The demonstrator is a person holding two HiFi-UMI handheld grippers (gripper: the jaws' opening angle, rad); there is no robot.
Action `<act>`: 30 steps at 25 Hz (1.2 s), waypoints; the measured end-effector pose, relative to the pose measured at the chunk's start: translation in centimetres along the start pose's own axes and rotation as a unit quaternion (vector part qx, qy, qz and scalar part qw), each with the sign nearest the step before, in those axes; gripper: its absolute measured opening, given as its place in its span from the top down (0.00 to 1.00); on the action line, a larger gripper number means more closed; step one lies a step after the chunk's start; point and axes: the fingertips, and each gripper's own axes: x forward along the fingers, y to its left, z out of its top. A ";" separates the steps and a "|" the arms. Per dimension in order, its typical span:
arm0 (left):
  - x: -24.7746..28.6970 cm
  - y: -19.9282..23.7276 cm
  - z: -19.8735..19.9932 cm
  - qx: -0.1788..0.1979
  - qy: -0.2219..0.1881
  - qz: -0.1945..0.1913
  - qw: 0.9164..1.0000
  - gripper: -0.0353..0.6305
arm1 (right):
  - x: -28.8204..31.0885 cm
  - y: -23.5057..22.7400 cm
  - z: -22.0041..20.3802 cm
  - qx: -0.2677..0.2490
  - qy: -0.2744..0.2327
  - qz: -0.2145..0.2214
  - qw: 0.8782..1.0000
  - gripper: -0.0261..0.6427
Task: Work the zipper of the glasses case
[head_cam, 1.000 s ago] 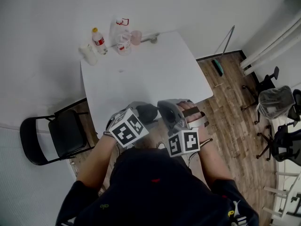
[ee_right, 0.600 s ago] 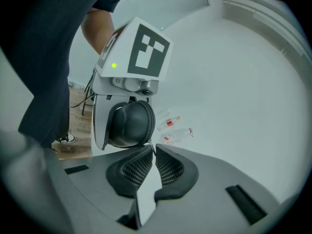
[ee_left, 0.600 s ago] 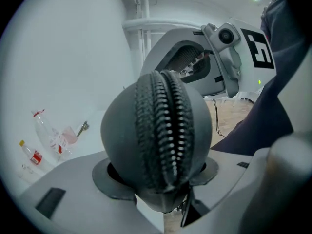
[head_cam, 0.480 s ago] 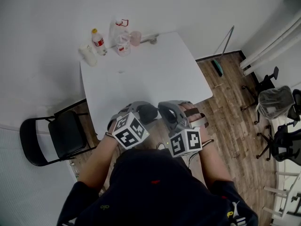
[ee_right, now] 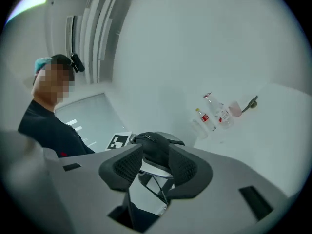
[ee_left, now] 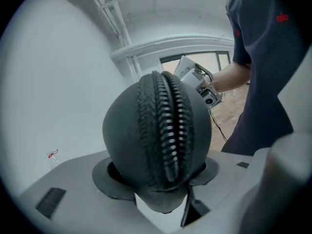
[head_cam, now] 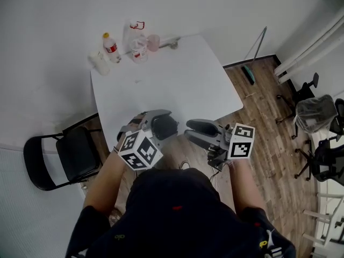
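The black glasses case (head_cam: 165, 128) sits between the jaws of my left gripper (head_cam: 160, 123), held over the near edge of the white table. In the left gripper view the case (ee_left: 146, 145) fills the middle with its zipper (ee_left: 165, 126) running up its front, and the left gripper (ee_left: 157, 175) is shut on it. My right gripper (head_cam: 189, 131) hangs to the right of the case, apart from it. Its jaws have just been opening, and nothing is between the pads (ee_right: 126, 168) of the right gripper (ee_right: 155, 168). The case (ee_right: 154, 147) shows beyond them.
A white table (head_cam: 177, 85) carries bottles (head_cam: 112, 46), a clear container (head_cam: 138, 46) and a pink cup (head_cam: 155, 42) at its far edge. A black chair (head_cam: 67, 155) stands at the left. A broom (head_cam: 251, 71) and office chairs (head_cam: 317, 122) are at the right on wooden floor.
The right gripper has let go, opened and drawn away to the right of the case. The left gripper has rolled with the case still in it.
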 end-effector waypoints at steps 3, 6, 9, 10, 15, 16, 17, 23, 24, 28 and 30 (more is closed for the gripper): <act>0.4 -1.2 -0.2 0.025 0.012 -0.033 0.999 0.53 | -0.1 0.4 -0.4 0.065 -0.024 0.052 0.996 0.73; 0.7 -2.0 -0.1 0.049 0.022 -0.052 0.997 0.53 | -0.3 0.5 -0.7 0.148 -0.048 0.095 0.983 0.73; 0.8 -2.5 -0.2 0.068 0.035 -0.063 0.995 0.53 | -0.4 0.7 -1.3 0.200 -0.055 0.131 0.969 0.73; 0.8 -2.6 -0.3 0.074 0.039 -0.066 0.994 0.53 | -0.4 0.8 -1.5 0.208 -0.054 0.138 0.967 0.73; 0.9 -2.6 -0.2 0.073 0.043 -0.068 0.994 0.53 | -0.4 0.6 -1.2 0.249 -0.064 0.162 0.953 0.73; 0.9 -2.5 -0.1 0.073 0.043 -0.067 0.994 0.53 | -0.5 0.7 -0.9 0.255 -0.071 0.169 0.949 0.73; 0.9 -2.5 0.0 0.073 0.042 -0.067 0.994 0.53 | -0.6 0.8 -0.6 0.257 -0.076 0.176 0.947 0.73; 0.9 -2.8 0.1 0.077 0.042 -0.065 0.994 0.53 | -0.7 1.1 0.0 0.250 -0.078 0.183 0.948 0.81; 0.9 -2.8 0.0 0.078 0.043 -0.065 0.994 0.53 | -0.7 1.2 0.0 0.246 -0.073 0.183 0.949 0.82; 0.9 -2.9 -0.1 0.080 0.045 -0.067 0.993 0.53 | -0.1 1.1 -0.5 0.228 -0.056 0.163 0.958 0.90; 0.9 -2.8 -0.2 0.081 0.047 -0.066 0.993 0.53 | 0.0 0.9 -0.7 0.221 -0.053 0.154 0.962 0.92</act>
